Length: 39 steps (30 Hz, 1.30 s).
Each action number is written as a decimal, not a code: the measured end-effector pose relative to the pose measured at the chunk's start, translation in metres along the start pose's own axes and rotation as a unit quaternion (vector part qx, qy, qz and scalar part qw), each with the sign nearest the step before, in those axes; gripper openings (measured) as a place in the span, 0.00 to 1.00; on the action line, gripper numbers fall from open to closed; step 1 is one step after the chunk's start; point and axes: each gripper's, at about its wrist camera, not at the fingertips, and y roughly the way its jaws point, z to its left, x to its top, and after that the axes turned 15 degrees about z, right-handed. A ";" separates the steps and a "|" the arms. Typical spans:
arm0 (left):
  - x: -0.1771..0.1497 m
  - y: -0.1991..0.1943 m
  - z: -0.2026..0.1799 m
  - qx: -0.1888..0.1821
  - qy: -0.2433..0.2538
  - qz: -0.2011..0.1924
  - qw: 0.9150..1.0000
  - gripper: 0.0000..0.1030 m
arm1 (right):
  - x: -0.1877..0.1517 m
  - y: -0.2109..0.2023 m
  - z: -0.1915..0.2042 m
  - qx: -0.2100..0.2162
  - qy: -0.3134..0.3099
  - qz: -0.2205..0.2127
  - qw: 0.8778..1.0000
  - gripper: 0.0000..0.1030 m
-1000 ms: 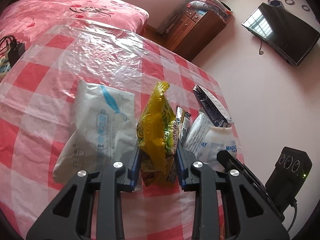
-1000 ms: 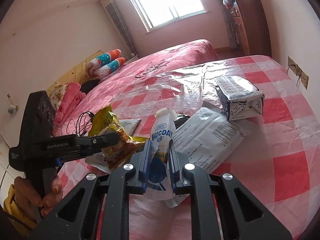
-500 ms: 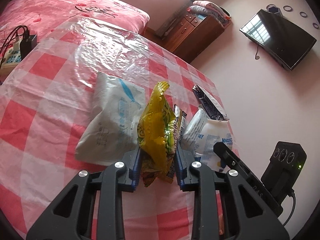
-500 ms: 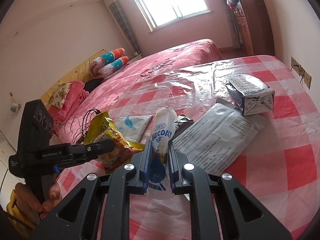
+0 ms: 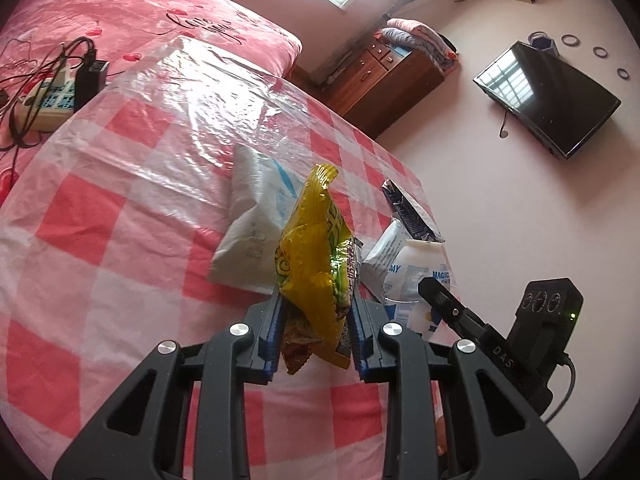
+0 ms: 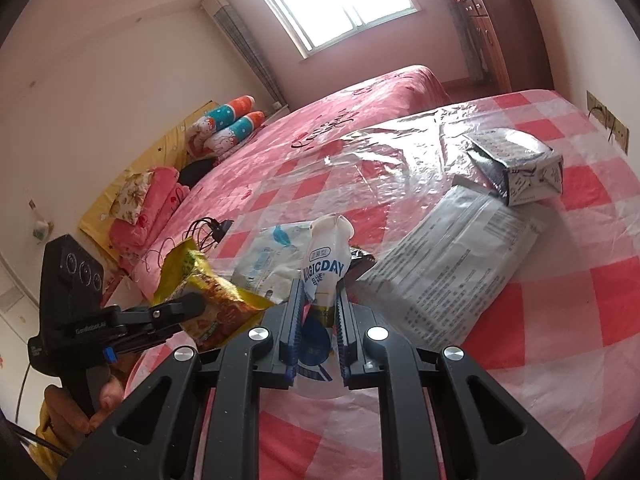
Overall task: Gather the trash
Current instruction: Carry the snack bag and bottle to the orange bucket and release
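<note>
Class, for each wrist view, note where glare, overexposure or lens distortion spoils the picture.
Left wrist view: glare streaks the clear plastic sheet over the checked cloth, and the fisheye bends the room's edges toward a dark rim. Right wrist view: the window is blown out to white, the same sheet shines, and the walls curve.

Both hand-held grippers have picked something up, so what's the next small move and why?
Probably lift both clear and carry them off to a bin; none shows here. The left hand-held gripper is shut on the yellow snack bag, the right hand-held gripper on the white pouch. Neither can take more.
</note>
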 end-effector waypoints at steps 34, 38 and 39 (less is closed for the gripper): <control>-0.074 -0.104 0.096 -0.004 -0.082 -0.064 0.995 0.29 | -0.016 0.060 0.135 0.091 -0.080 0.114 0.986 0.16; -0.093 -0.128 0.121 0.012 -0.110 -0.080 0.991 0.29 | -0.018 0.076 0.170 0.117 -0.107 0.143 0.977 0.16; -0.098 -0.135 0.128 0.017 -0.118 -0.085 0.989 0.29 | -0.019 0.082 0.184 0.126 -0.118 0.152 0.973 0.16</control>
